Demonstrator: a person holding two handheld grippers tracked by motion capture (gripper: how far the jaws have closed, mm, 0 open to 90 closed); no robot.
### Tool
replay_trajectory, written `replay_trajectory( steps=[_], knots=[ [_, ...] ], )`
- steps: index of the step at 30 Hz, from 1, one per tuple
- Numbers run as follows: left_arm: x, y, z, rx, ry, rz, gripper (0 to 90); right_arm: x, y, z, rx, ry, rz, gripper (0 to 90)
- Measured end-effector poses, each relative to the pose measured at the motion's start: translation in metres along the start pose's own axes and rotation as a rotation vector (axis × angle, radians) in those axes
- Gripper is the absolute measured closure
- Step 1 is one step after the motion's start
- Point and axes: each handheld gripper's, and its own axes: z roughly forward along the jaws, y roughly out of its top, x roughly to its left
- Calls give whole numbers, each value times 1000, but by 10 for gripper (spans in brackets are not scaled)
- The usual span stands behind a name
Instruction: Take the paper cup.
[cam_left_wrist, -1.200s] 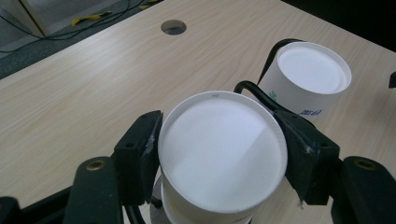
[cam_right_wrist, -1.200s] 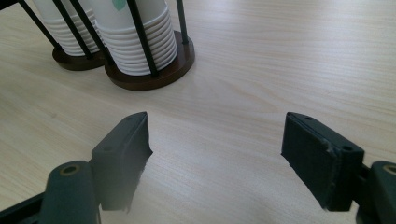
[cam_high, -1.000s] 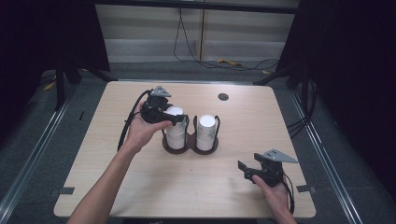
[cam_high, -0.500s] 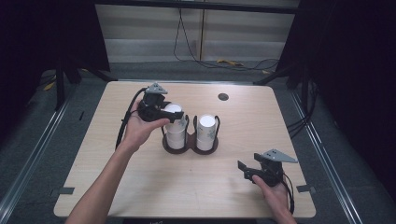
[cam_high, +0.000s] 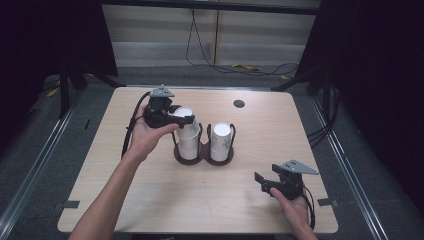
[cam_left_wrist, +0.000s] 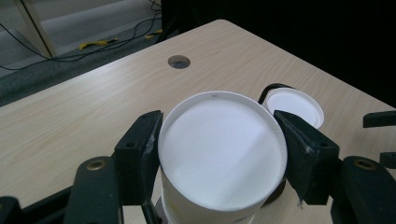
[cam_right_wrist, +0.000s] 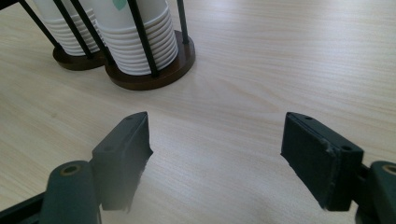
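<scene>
over the left side of the dark twin cup holder (cam_high: 202, 156) we have our left hand-held gripper (cam_high: 182, 120) clamped on the top cup (cam_high: 186, 120) of the left stack (cam_high: 188, 142), one jaw on each side just under the closed white end. from the left gripper view that cup (cam_left_wrist: 223, 151) sits squarely between the jaws, mouth down, its flat base facing up toward the camera. its long axis runs close to vertical, tipped a little toward the gripper in the high view. the cup is at the top of the stack; whether it is already free of the cup beneath we cannot tell.

as we judge it, the grasp is done and the lift out of the holder is what remains, along with setting the cup down somewhere on the bench (cam_high: 150, 200).

the right stack (cam_high: 220, 141) stands untouched beside it. our right hand-held gripper (cam_high: 261, 182) hovers well apart, low at the near right of the bench, jaws spread wide and holding nothing, pointed toward the holder's base (cam_right_wrist: 154, 70).
</scene>
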Motion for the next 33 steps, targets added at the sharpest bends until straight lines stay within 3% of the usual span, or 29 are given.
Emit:
replay_trajectory(
  steps=[10,25,30,33],
  knots=[
    [1,2,-6,-22,-12,0,354,0,0,0,3,1,-3,237],
    [0,12,-24,-124,-30,-24,354,1,0,1,4,4,-6,238],
    [2,8,-28,-156,-46,-54,354,1,0,0,3,5,-7,238],
    [1,7,-31,-155,-37,-40,354,1,0,1,5,6,-7,238]
  ],
)
